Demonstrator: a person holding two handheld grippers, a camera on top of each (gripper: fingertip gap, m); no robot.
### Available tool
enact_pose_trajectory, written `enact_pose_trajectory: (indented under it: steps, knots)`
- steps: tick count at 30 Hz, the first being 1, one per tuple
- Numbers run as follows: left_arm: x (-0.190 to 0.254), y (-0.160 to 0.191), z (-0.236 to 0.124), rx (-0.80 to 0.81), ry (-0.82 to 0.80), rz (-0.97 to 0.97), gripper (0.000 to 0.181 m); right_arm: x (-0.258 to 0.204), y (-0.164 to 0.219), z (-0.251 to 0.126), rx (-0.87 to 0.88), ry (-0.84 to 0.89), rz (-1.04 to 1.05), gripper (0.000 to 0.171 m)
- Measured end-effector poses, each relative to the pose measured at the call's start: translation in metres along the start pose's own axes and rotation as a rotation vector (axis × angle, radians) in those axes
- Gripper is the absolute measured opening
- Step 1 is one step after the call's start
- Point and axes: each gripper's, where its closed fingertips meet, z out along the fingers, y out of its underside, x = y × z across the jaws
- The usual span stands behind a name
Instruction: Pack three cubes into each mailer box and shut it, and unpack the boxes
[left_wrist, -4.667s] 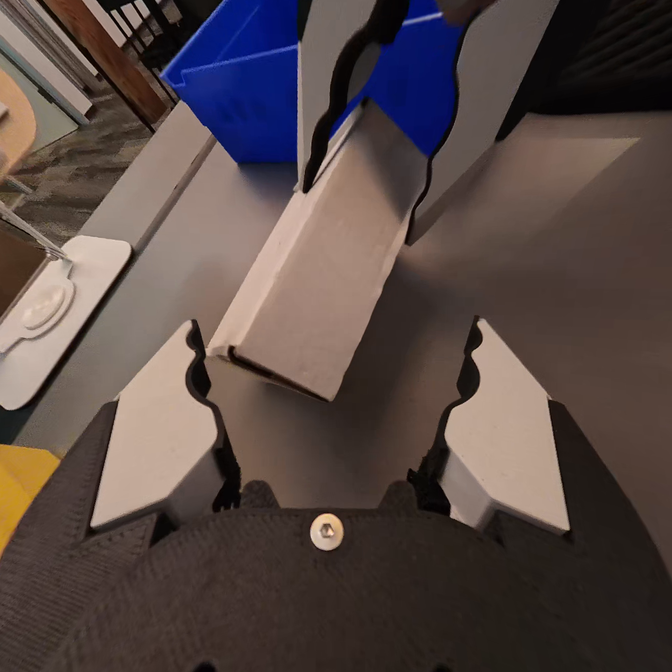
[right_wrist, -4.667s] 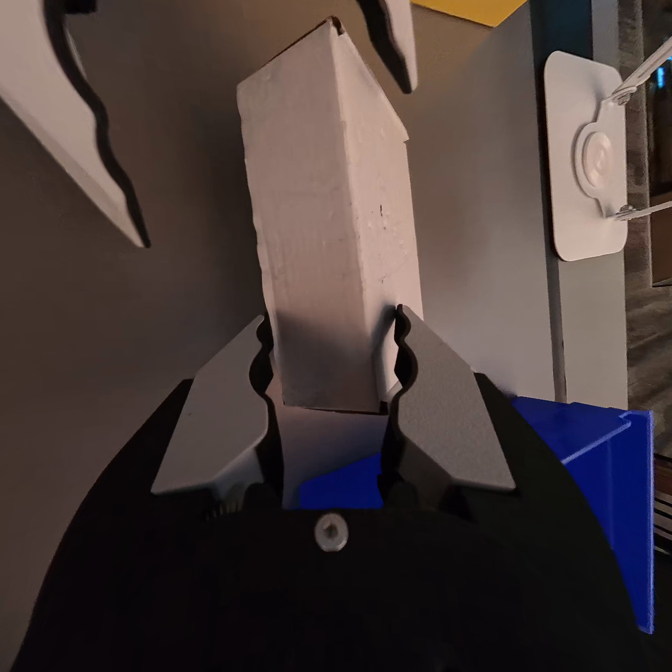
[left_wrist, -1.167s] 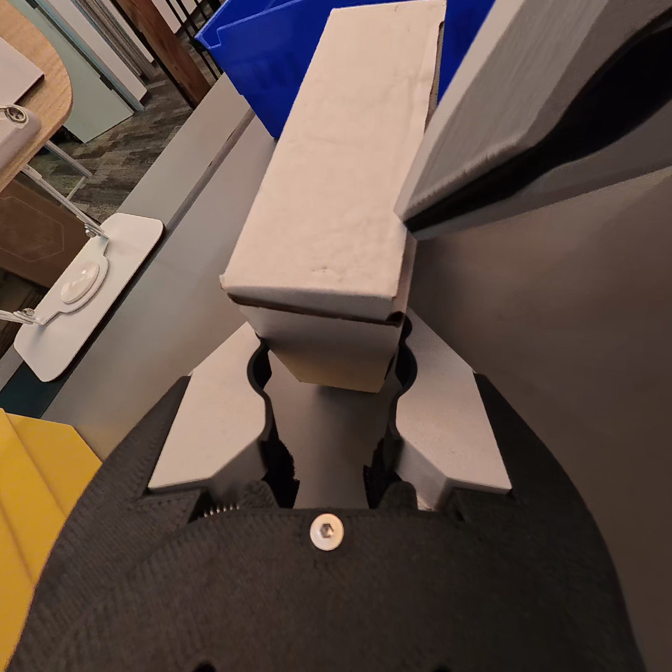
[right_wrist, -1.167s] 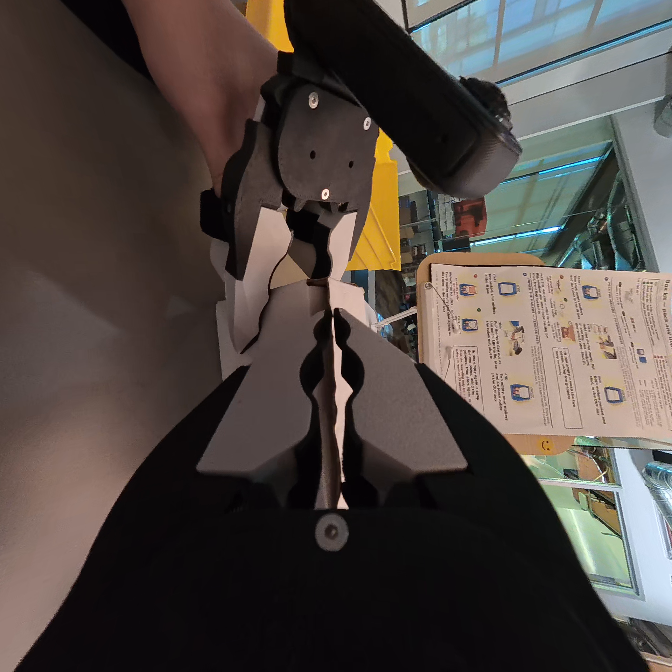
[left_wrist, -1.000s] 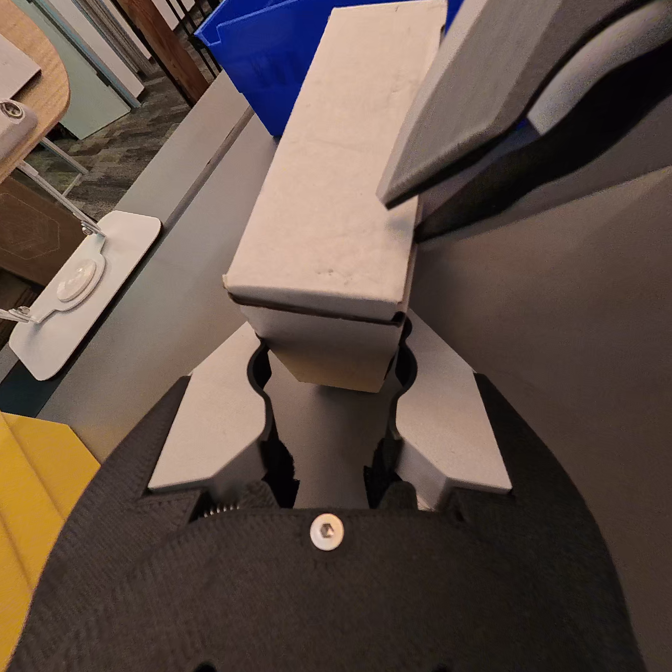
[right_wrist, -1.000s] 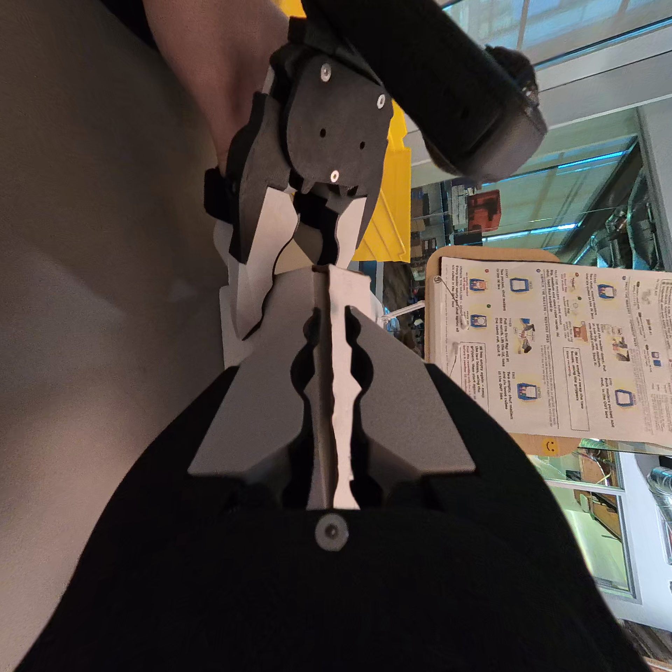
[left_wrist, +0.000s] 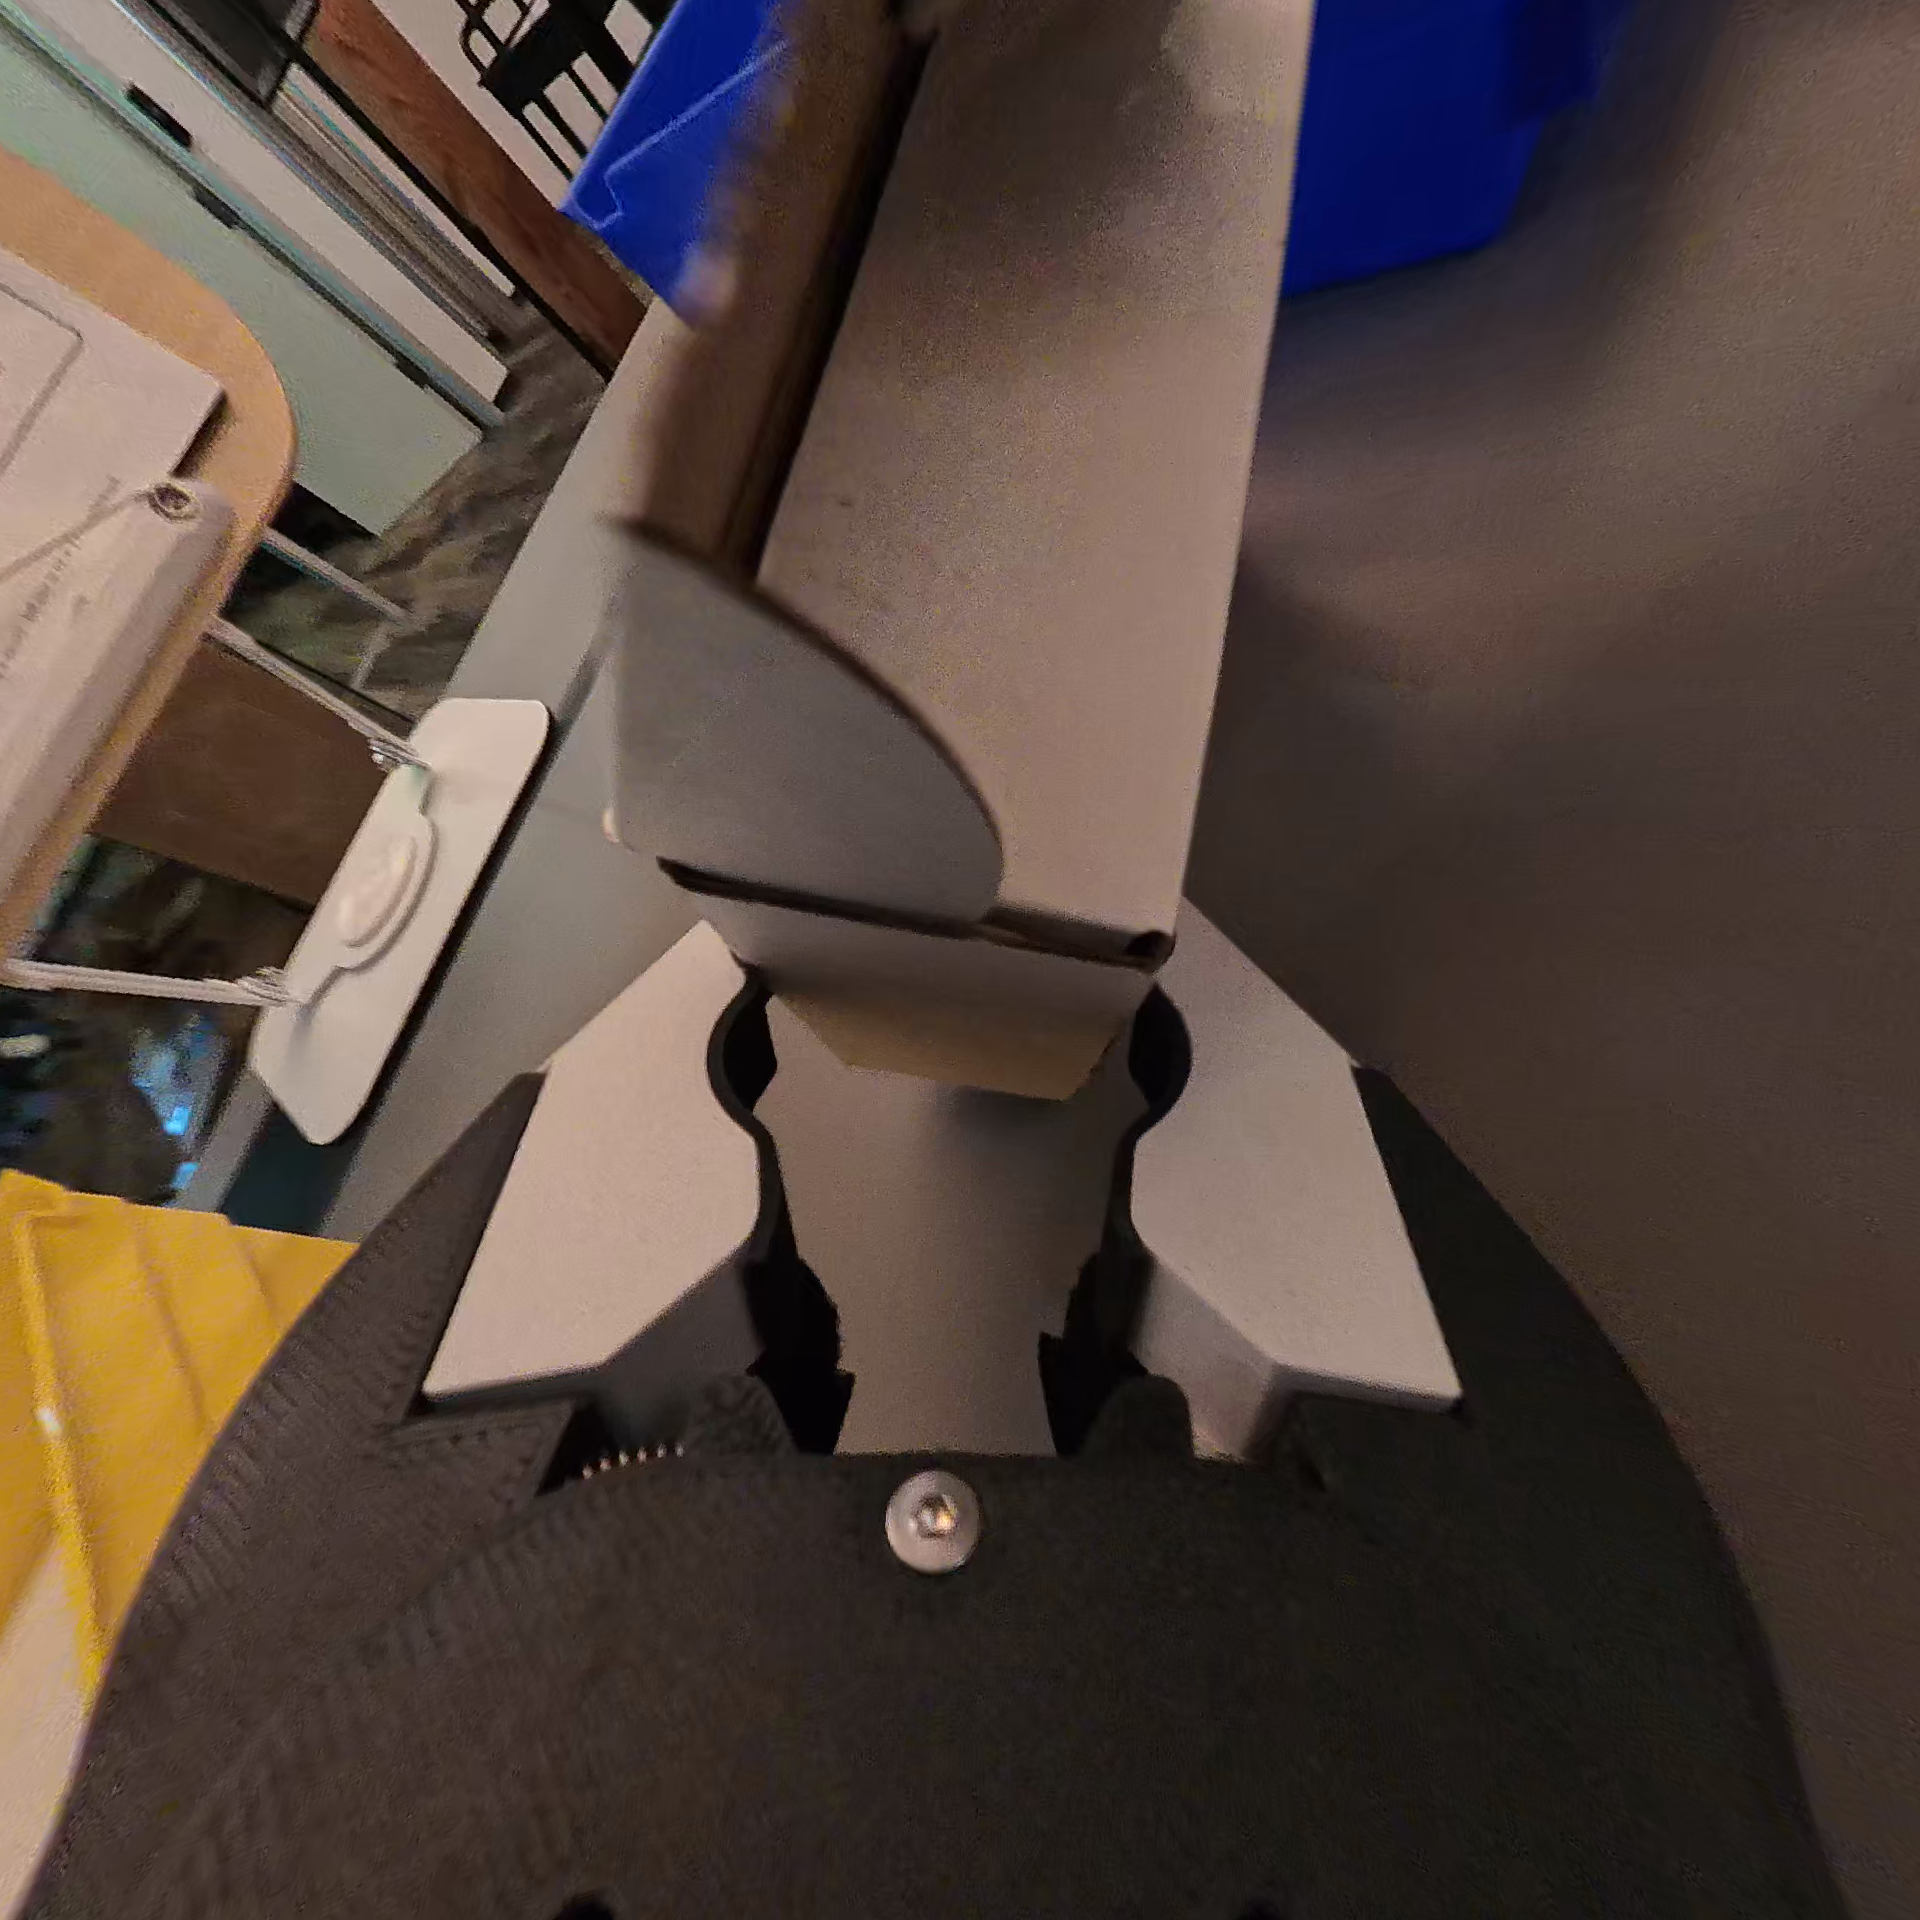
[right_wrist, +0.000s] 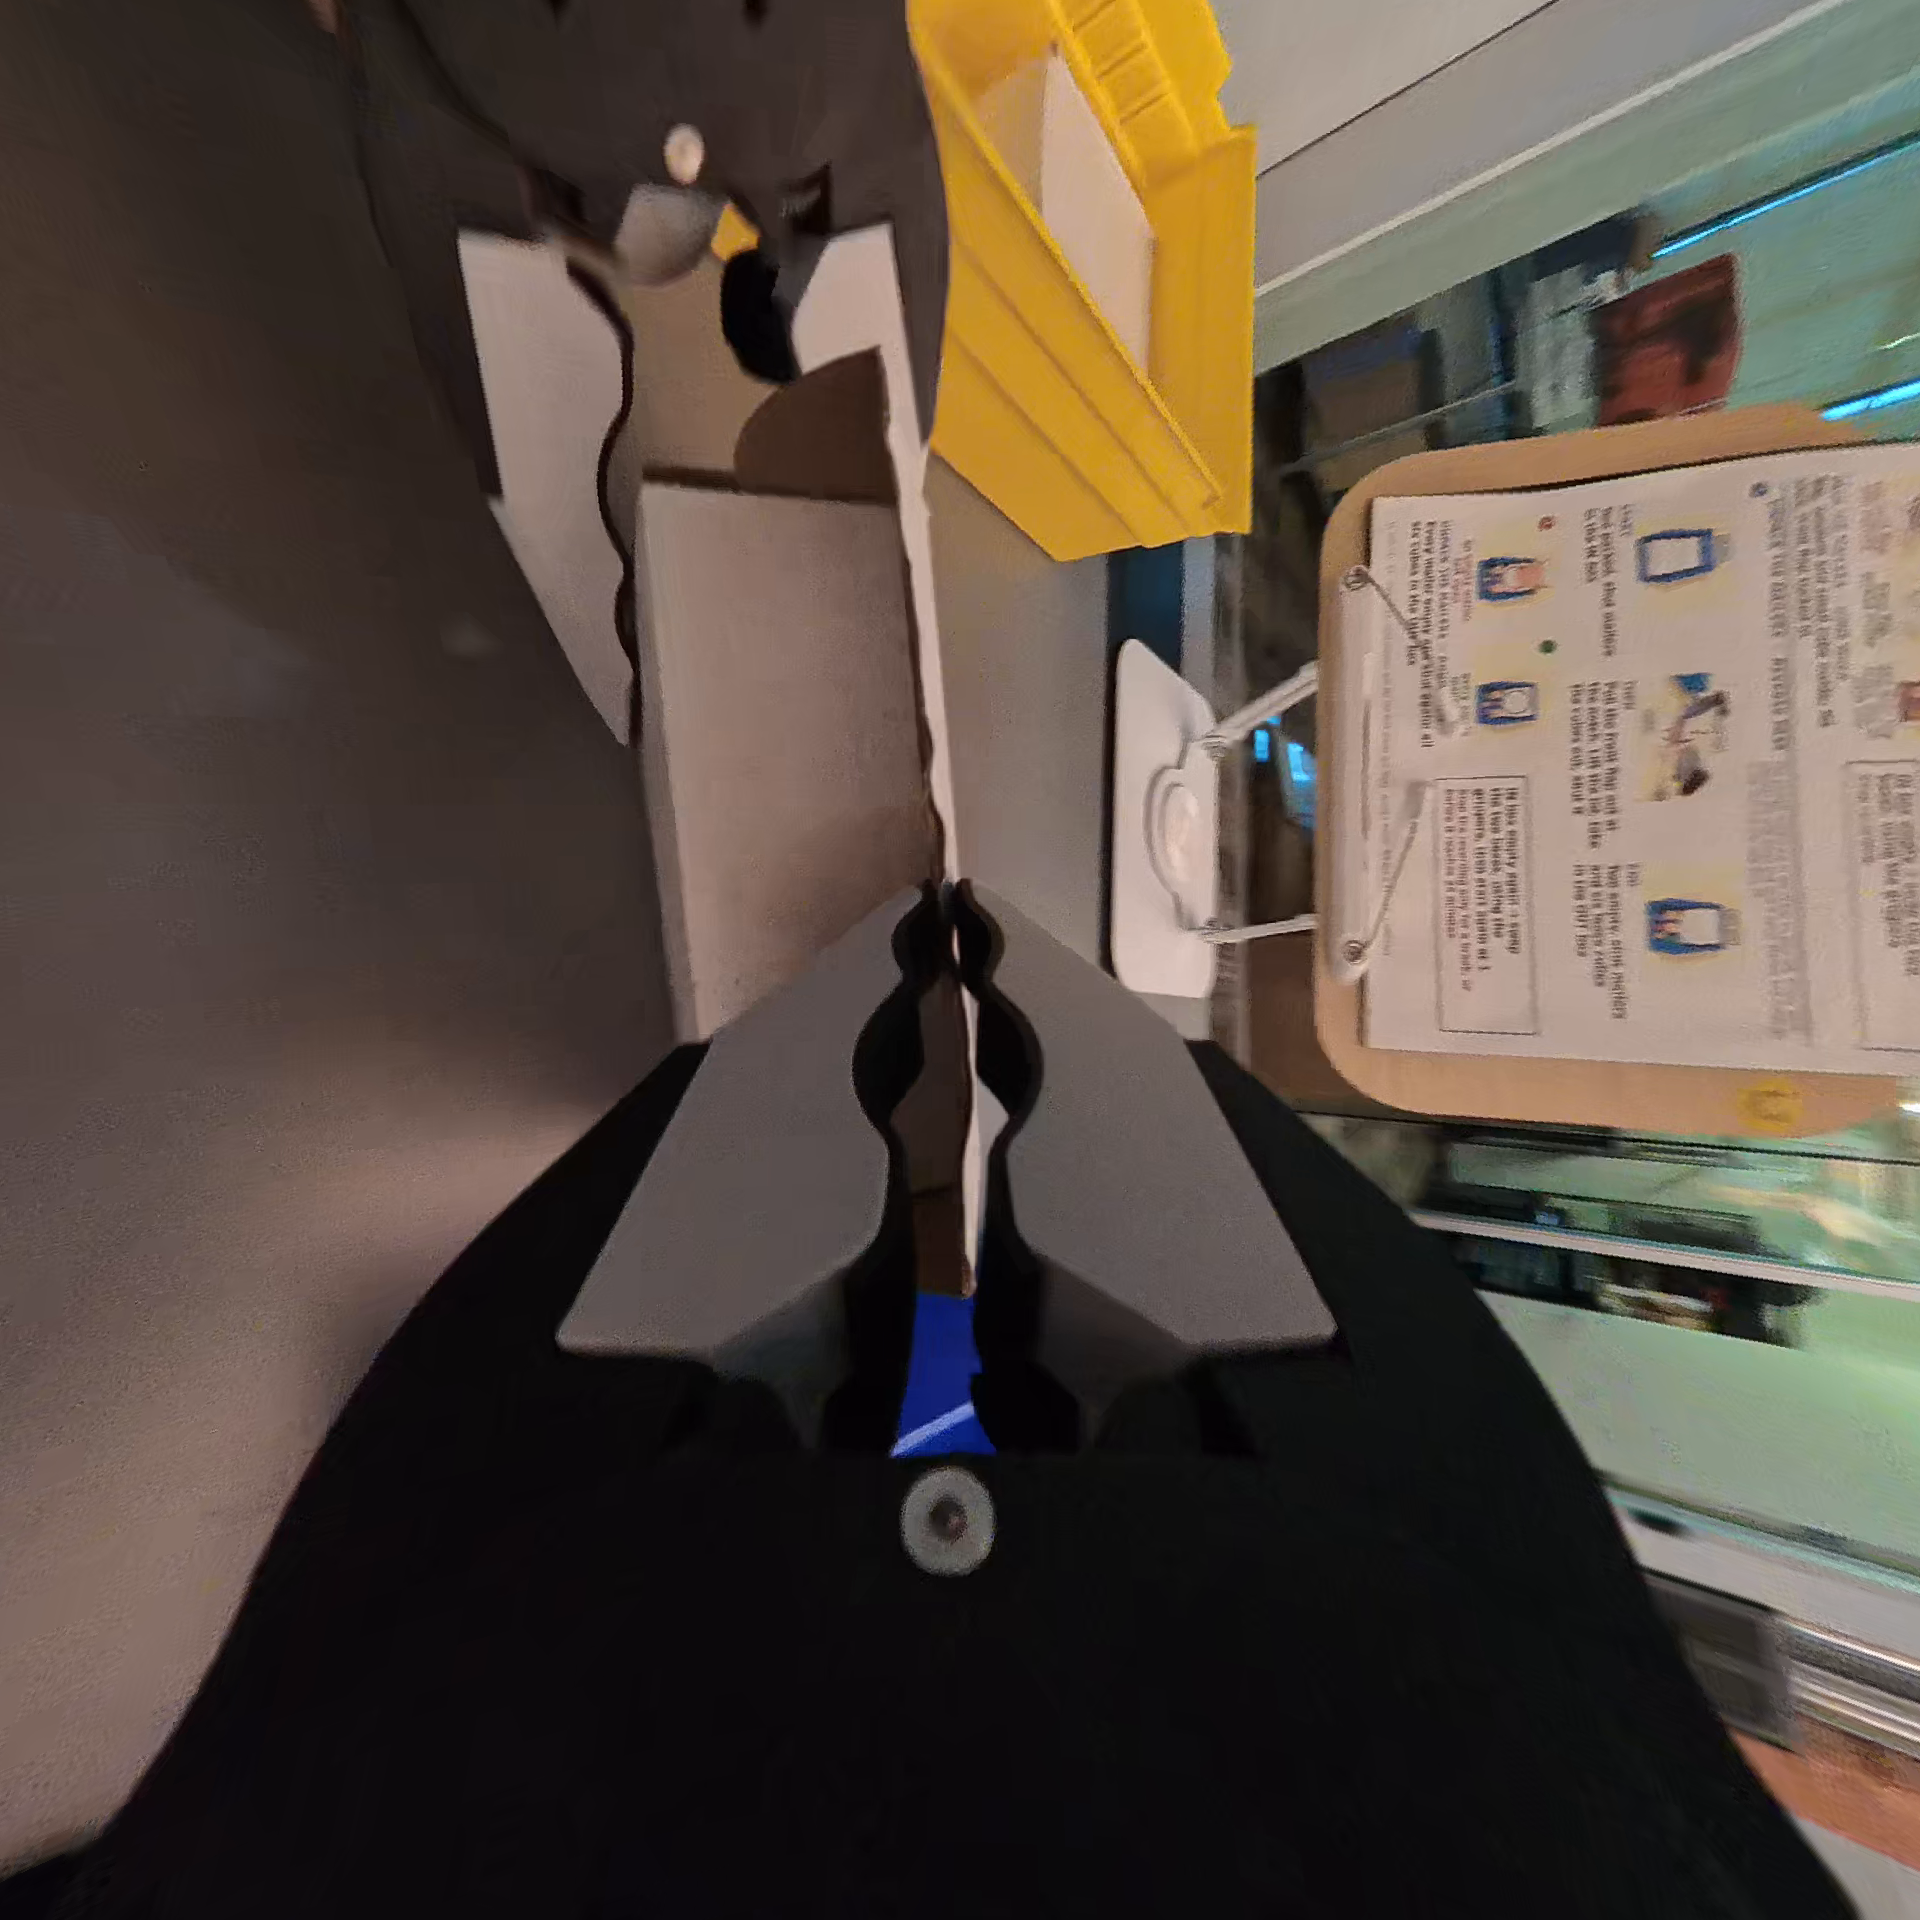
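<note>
Left wrist view: the grey table (left_wrist: 1558, 727) fills the right half, blurred and bare, and its left edge is partly hidden behind the white mailer box (left_wrist: 1029, 499). A blue bin (left_wrist: 1392, 135) sits at the far end, cut off by the top of the frame and split in two by the box. A yellow bin (left_wrist: 114, 1382) shows only as a corner at lower left, behind the black gripper body. The box runs lengthways away from the camera, its near end clamped between the left tongs (left_wrist: 948, 1023), whose two fingers press on either side of it. Its lid is lifted along the left, a rounded side flap (left_wrist: 790, 769) standing out; the brown inside is only a dim strip, so nothing of its contents can be made out.

Right wrist view, turned on its side and smeared: the right tongs (right_wrist: 948, 894) are clenched on the thin edge of the lid (right_wrist: 940, 790), seen almost edge-on. Past them the left tongs are half out of frame at the top. A yellow bin (right_wrist: 1049, 343) lies beyond the box, with a white, unidentifiable shape inside. A clipboard with a printed sheet (right_wrist: 1621, 769) stands off the table on a white stand (right_wrist: 1164, 821), cropped at the right.
</note>
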Motion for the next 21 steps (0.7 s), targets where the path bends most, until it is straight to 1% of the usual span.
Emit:
enact_pose_trajectory:
  steps: [5, 7, 11, 14, 16, 18, 19, 21]
  knots:
    - [0.000, 0.001, 0.000, -0.016, -0.062, 0.154, 0.068, -0.005, -0.007, -0.011, 0.060, -0.171, 0.232, 0.000]
    - [-0.001, 0.003, 0.000, -0.014, -0.079, 0.175, 0.069, -0.005, -0.009, -0.010, 0.063, -0.179, 0.248, 0.000]
    - [0.000, 0.004, -0.002, -0.015, -0.088, 0.154, 0.071, -0.007, -0.010, -0.010, 0.008, -0.229, 0.282, 0.001]
    - [0.009, -0.003, -0.007, 0.024, -0.019, 0.060, 0.088, -0.005, -0.010, -0.009, -0.002, -0.254, 0.362, 0.001]
    - [0.011, -0.015, -0.017, 0.093, 0.021, -0.036, 0.093, -0.001, -0.008, -0.006, -0.009, -0.231, 0.393, 0.001]
    - [0.005, -0.030, -0.031, 0.174, 0.026, -0.138, 0.092, 0.001, -0.007, -0.004, -0.023, -0.204, 0.393, 0.001]
    - [-0.001, -0.037, -0.038, 0.210, 0.009, -0.193, 0.089, 0.002, -0.007, -0.003, -0.032, -0.191, 0.396, 0.001]
    - [-0.015, -0.047, -0.051, 0.269, -0.035, -0.302, 0.074, 0.004, -0.007, 0.000, -0.048, -0.166, 0.399, 0.001]
